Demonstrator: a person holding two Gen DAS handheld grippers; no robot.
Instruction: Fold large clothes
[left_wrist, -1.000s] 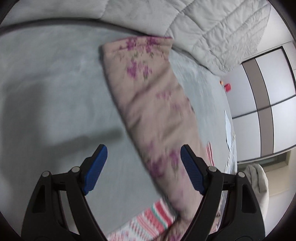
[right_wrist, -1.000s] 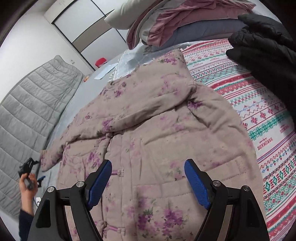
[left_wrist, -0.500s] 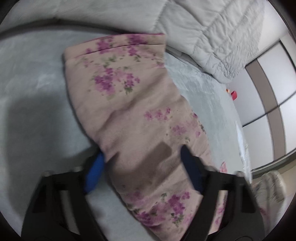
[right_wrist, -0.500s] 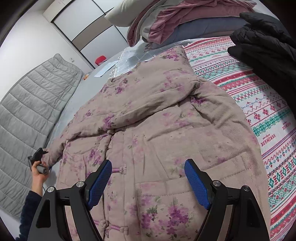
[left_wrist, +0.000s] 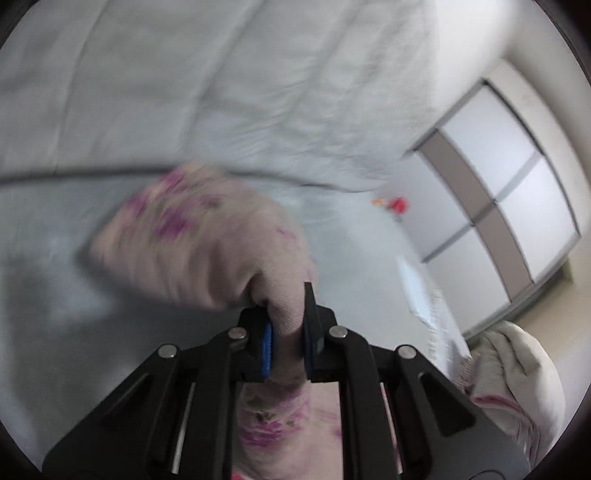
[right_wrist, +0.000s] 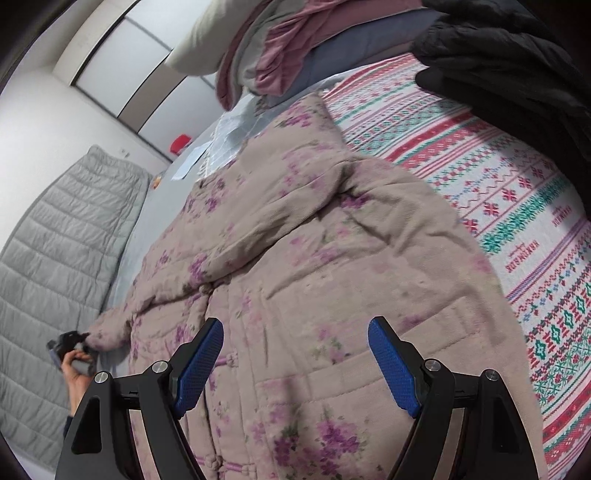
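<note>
A home bedroom: a bed (right_wrist: 517, 192) spread with a red-and-green patterned blanket, pillows and folded bedding (right_wrist: 280, 48) stacked at its far end, a grey quilted cover (right_wrist: 55, 236) alongside, and tall sliding wardrobe doors (left_wrist: 517, 192) lining the white wall.

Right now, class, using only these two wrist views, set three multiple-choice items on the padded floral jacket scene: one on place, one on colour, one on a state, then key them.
1. Where does the black padded coat lie?
A. on the patterned red-and-green bedspread
B. on the floor
C. on the grey quilt

2. What colour are the gripper pads?
A. red
B. blue
C. white

3. How does the left gripper stand?
A. wide open
B. shut on nothing
C. shut on the pink floral jacket sleeve

Key: A, its edge overlaps the bedspread; B, blue ridged pads show in both views; C, cloth bulges between closed pads.
</note>
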